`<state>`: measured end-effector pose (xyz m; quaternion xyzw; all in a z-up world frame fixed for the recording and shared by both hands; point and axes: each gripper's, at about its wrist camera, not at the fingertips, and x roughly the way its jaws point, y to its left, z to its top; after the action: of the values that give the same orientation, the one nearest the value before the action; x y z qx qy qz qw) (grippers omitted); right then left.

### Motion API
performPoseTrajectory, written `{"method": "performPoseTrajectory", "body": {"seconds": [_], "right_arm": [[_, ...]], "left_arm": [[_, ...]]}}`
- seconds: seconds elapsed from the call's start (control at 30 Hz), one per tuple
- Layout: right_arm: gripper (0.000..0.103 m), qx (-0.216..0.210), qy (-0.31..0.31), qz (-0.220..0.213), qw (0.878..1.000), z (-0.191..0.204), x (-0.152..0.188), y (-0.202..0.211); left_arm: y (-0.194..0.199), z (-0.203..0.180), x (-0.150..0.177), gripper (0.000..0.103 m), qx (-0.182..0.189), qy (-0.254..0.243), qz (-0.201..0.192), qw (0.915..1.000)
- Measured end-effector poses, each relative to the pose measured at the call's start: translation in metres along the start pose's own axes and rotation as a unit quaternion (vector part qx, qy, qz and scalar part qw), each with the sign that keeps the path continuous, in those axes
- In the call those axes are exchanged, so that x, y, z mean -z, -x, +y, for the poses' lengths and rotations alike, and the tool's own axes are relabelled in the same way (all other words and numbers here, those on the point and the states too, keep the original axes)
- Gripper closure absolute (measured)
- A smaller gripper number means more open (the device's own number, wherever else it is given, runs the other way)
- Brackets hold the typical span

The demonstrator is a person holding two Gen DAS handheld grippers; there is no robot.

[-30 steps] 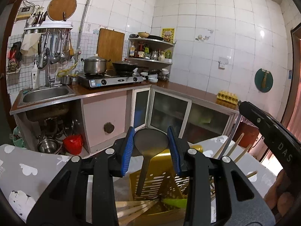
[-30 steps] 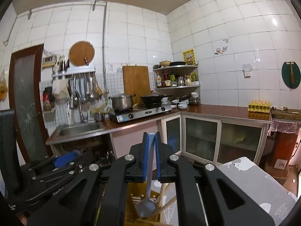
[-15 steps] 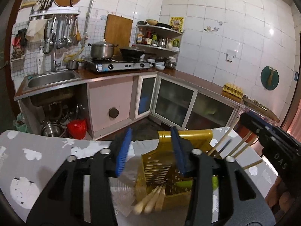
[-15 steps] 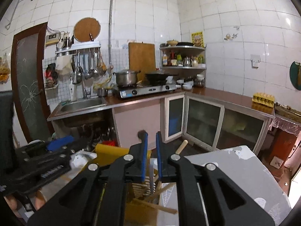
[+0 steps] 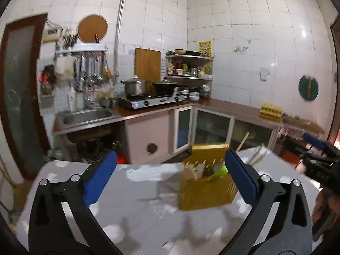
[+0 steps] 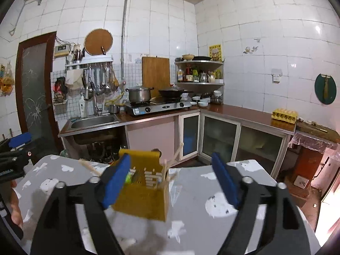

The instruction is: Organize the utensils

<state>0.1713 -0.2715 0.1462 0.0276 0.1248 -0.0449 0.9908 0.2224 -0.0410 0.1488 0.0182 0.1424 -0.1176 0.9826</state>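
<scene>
A yellow slotted utensil holder stands on the grey table, holding chopsticks, pale handles and something green. My left gripper hangs back from it over the table; its jaws are opening wide and nothing is between them. My right gripper is also pulled back, jaws opening, empty; the holder shows just behind its left finger. Each gripper appears at the edge of the other's view: the right gripper, the left gripper.
The grey tablecloth has white cloud prints. Beyond the table are a sink, a gas stove with a pot, glass-door cabinets and an egg tray. A hand shows at the left edge.
Both grippers let go of the utensils they held, a dark spatula on the left and a spoon on the right, then opened wide and drew back from the yellow holder.
</scene>
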Motion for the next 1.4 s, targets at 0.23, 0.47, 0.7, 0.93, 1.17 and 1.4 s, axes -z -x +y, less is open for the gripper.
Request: {"method": "performPoseTrajectory", "body": {"seconds": [0.23, 0.47, 0.7, 0.93, 1.17, 1.4], "right_arm": [[0.004, -0.011, -0.020, -0.004, 1.000, 0.002, 0.060, 0.061], [0.004, 0.006, 0.015, 0.016, 1.000, 0.019, 0.133, 0.084], [0.004, 0.008, -0.003, 0.018, 1.000, 0.013, 0.162, 0.092], [0.004, 0.010, 0.010, 0.015, 1.000, 0.020, 0.163, 0.092], [0.004, 0.008, -0.003, 0.009, 1.000, 0.016, 0.162, 0.095], [0.004, 0.011, 0.006, 0.003, 1.000, 0.018, 0.162, 0.097]], "left_arm": [[0.054, 0.005, 0.062, 0.005, -0.011, 0.023, 0.023, 0.9994], [0.080, -0.009, 0.133, 0.005, -0.029, 0.001, 0.035, 0.9990], [0.100, -0.007, 0.164, 0.005, -0.059, 0.010, -0.002, 0.9982], [0.098, -0.006, 0.176, 0.005, -0.074, 0.014, -0.009, 0.9971], [0.102, -0.003, 0.177, 0.005, -0.079, 0.022, -0.018, 0.9965], [0.103, -0.006, 0.178, 0.005, -0.077, 0.012, -0.021, 0.9968]]}}
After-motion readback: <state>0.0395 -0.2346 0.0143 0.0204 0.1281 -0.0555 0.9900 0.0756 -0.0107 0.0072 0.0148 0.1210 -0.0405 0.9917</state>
